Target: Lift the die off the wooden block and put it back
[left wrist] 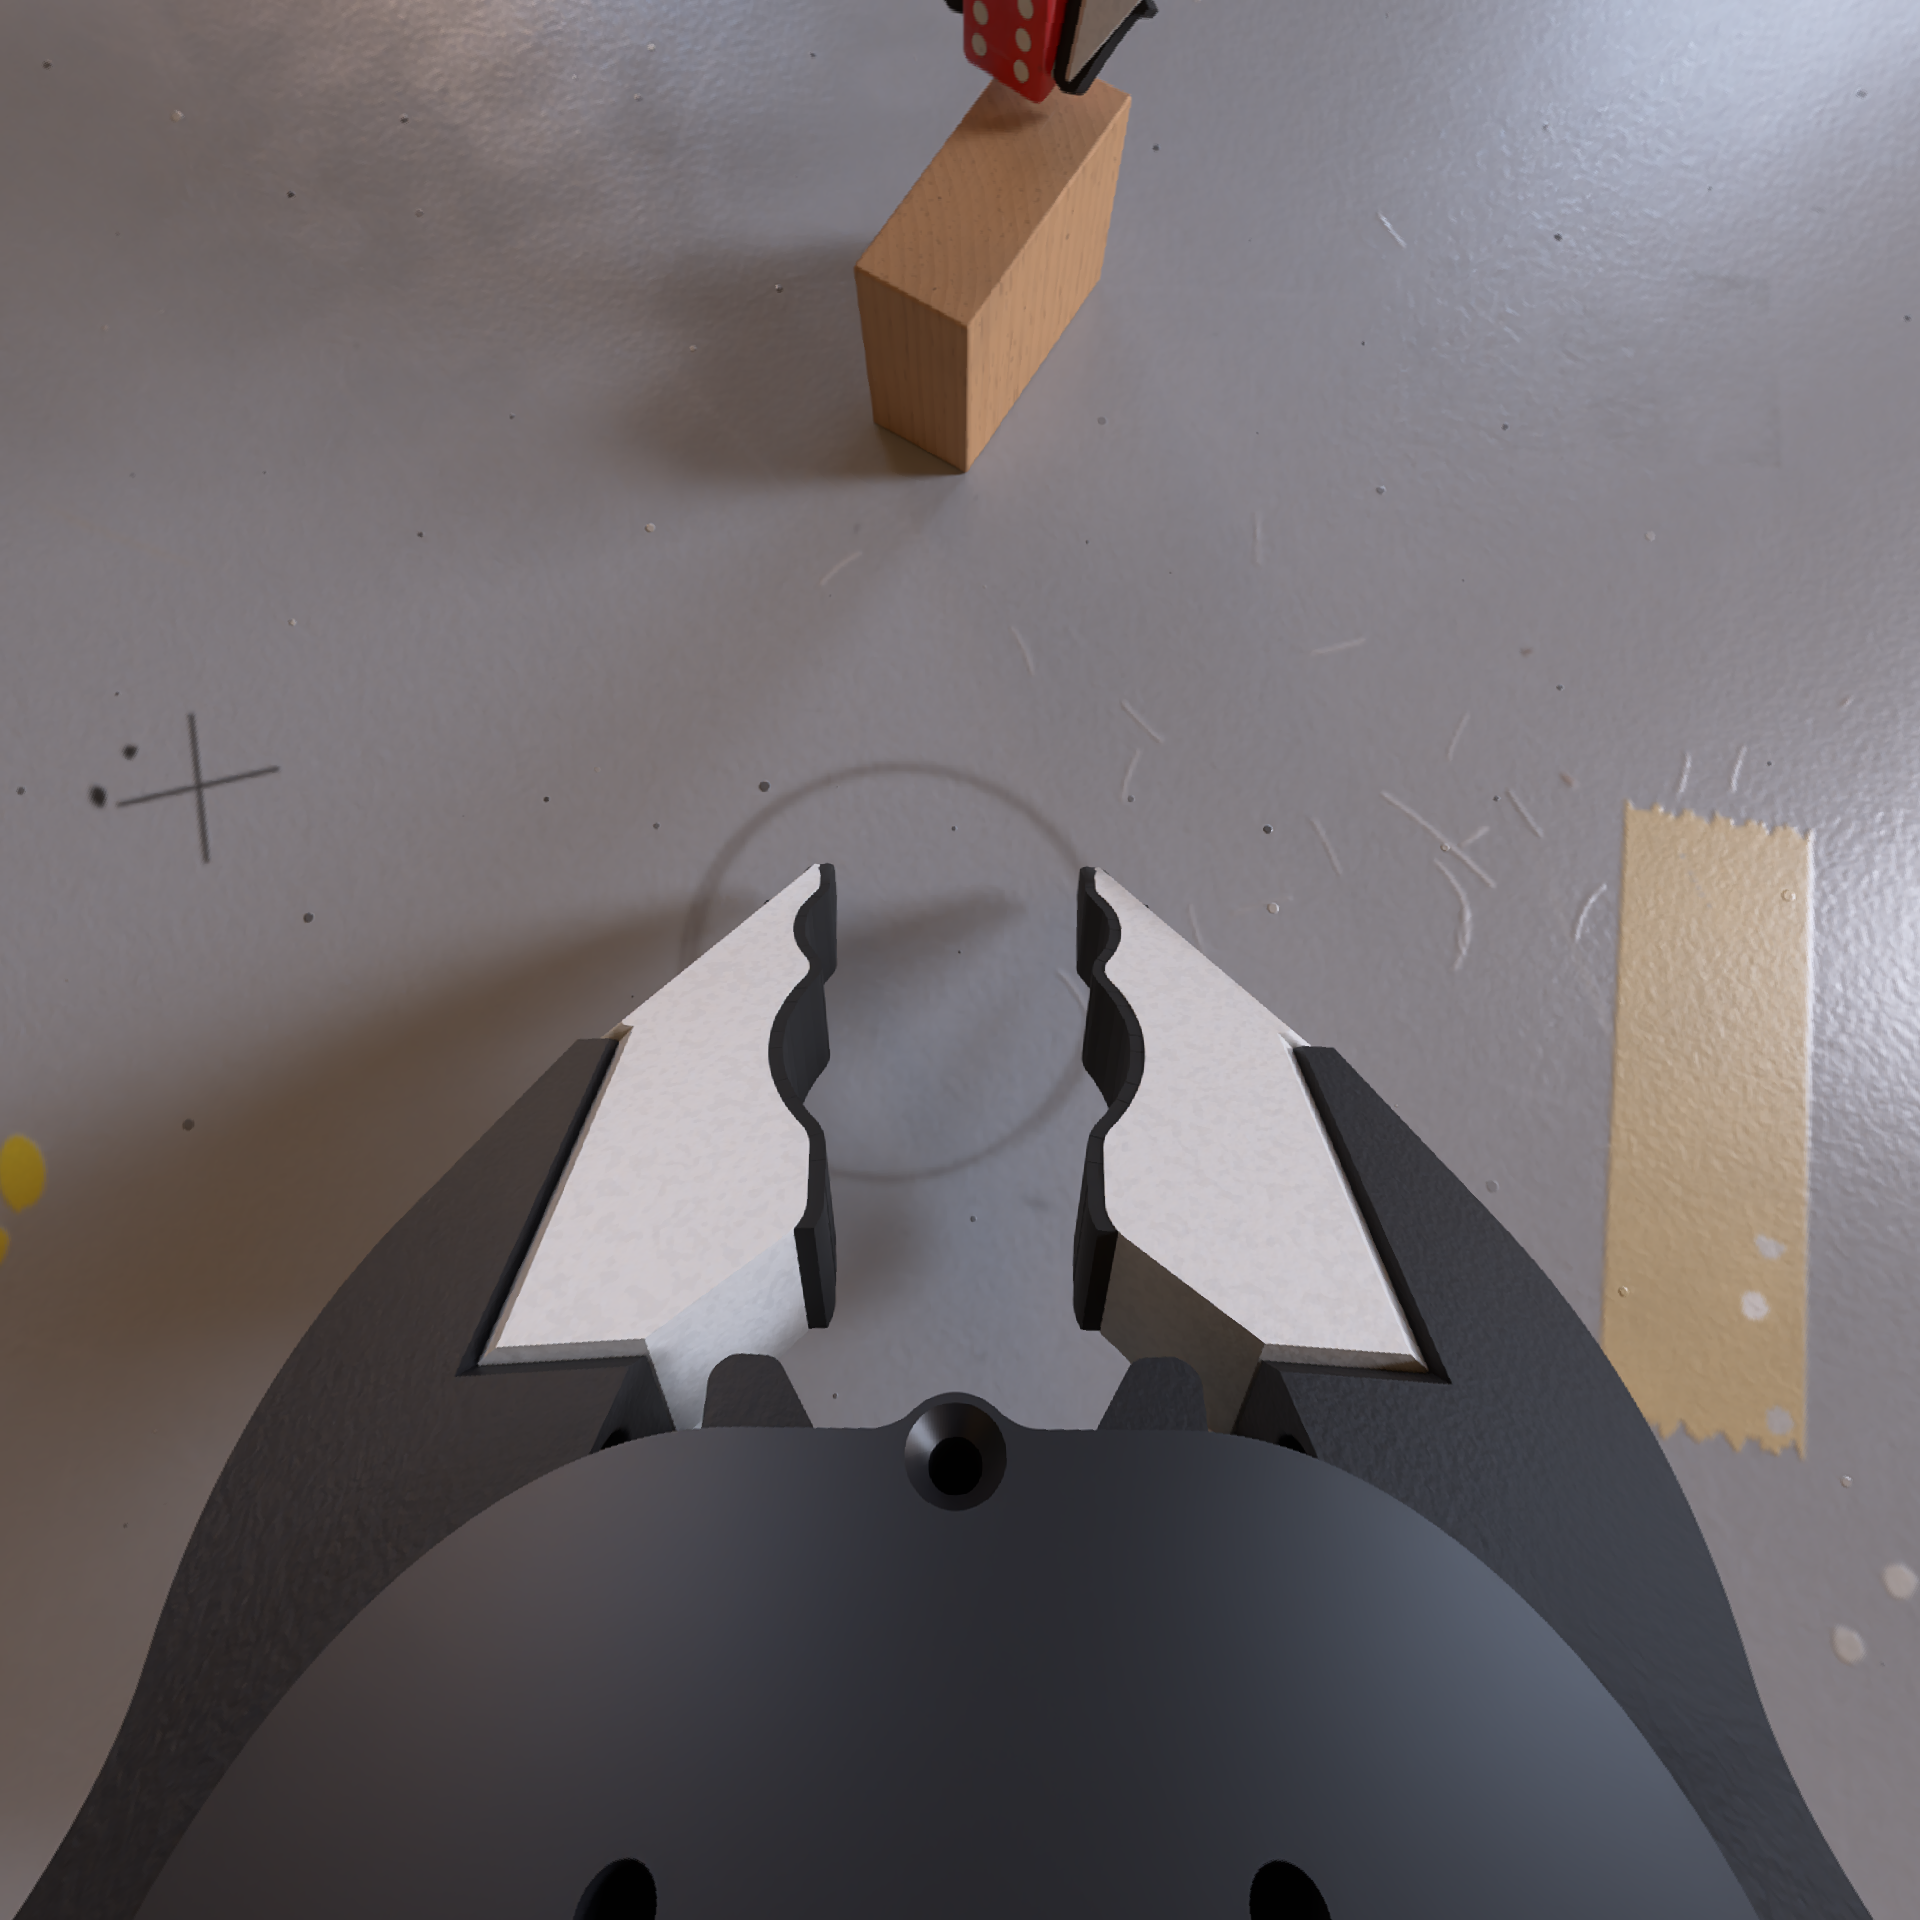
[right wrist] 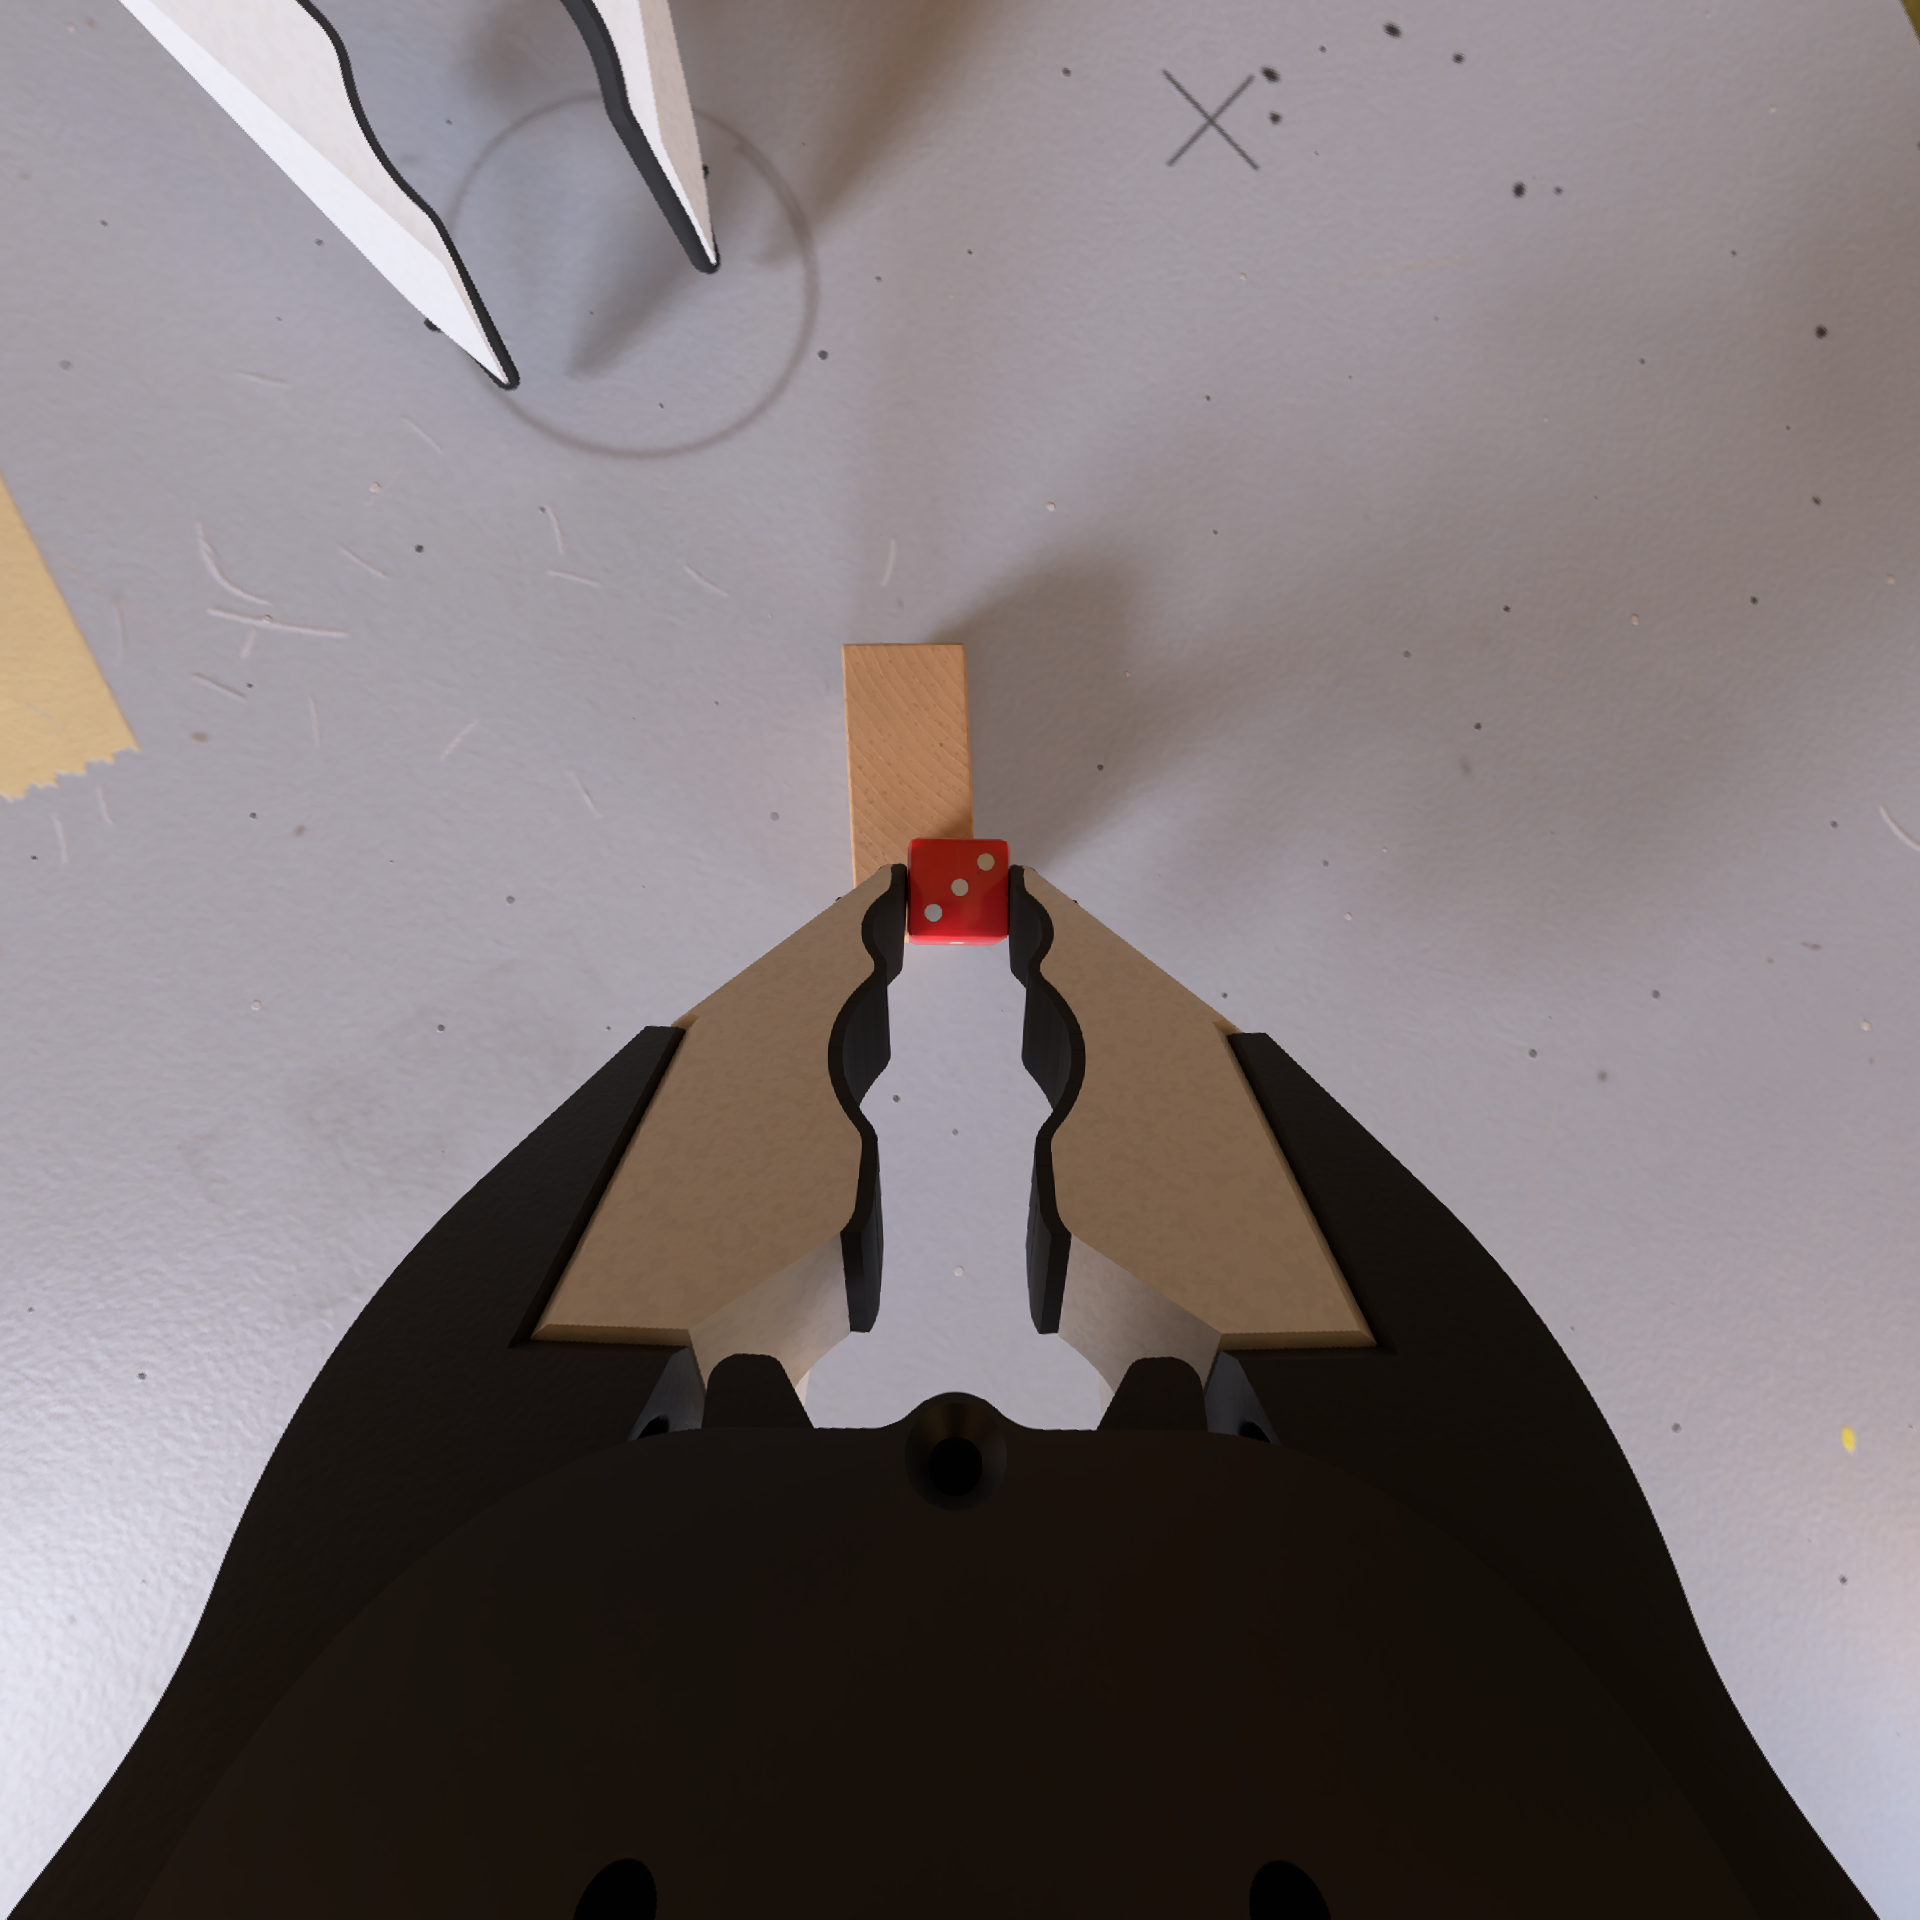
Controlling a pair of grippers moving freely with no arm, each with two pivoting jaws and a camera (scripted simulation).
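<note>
A red die [right wrist: 957,891] with white pips sits between the fingertips of my right gripper [right wrist: 957,896], which is shut on it. The wooden block [right wrist: 906,758] stands on the grey table just beyond and below the die. In the left wrist view the die [left wrist: 1006,47] hangs a little above the far top end of the block [left wrist: 987,281], with one finger of the right gripper [left wrist: 1101,42] beside it. My left gripper [left wrist: 954,883] is open and empty, low over the table, well short of the block. It also shows in the right wrist view [right wrist: 608,312].
A drawn circle [left wrist: 883,971] lies under the left gripper. A strip of beige masking tape [left wrist: 1709,1122] lies to its right and a drawn cross [left wrist: 197,784] to its left. Yellow paint spots [left wrist: 21,1174] mark the left edge. The table is scratched and speckled.
</note>
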